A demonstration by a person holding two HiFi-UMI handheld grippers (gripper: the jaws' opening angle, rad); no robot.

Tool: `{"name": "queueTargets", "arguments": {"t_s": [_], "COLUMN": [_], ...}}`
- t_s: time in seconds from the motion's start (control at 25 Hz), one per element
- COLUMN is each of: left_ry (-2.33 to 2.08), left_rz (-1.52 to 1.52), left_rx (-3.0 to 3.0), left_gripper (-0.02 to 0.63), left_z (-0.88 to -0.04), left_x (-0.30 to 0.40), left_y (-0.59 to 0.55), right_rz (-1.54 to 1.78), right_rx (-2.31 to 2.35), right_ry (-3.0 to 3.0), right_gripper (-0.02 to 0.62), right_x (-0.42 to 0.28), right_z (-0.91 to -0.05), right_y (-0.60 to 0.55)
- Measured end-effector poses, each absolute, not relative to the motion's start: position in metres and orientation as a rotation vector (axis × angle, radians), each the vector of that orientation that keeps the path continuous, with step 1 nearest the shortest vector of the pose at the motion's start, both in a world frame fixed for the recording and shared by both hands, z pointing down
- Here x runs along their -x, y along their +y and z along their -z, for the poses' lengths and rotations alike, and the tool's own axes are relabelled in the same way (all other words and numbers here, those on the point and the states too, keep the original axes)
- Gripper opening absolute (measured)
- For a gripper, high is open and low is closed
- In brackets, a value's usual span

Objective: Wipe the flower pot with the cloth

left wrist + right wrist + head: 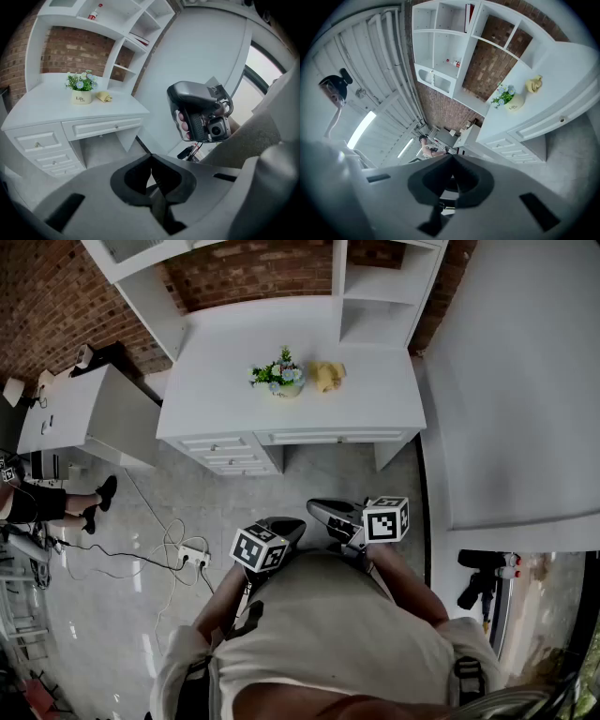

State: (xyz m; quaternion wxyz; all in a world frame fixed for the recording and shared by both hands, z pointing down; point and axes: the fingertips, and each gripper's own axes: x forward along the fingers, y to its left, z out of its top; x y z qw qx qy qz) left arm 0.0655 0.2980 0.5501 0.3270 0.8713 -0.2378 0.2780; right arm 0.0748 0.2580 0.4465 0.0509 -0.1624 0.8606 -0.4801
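Note:
A small pale flower pot with green and white flowers stands on the white desk far ahead, with a crumpled yellow cloth just to its right. Both grippers hang close to my body, far from the desk. My left gripper is shut and empty, tilted down toward the floor. My right gripper is also shut and empty, held level. The left gripper view shows the pot and cloth at the upper left. The right gripper view shows the pot and cloth at the upper right.
The desk has drawers in front and white shelves behind it against a brick wall. A power strip with cables lies on the floor at left. A second white table and a seated person are at far left. A black stand is at right.

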Motion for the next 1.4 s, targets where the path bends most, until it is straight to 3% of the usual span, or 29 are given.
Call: {"name": "queueTargets", "arguments": {"t_s": [0.84, 1.4], "left_ry": [-0.738, -0.63], "left_rz": [-0.772, -0.685], "left_rx": [-2.164, -2.287], "left_gripper": [0.021, 0.021], "left_z": [-0.565, -0.554], "left_x": [-0.057, -0.021], "left_y": [0.302, 0.225], "right_rz": [1.587, 1.582], "right_rx": [0.297, 0.534], "right_ry": [2.628, 2.642], "right_gripper": [0.011, 0.011], "right_x": [-0.06, -0.025], "right_z": [-0.466, -0.465], "right_y": [0.253, 0.187]}}
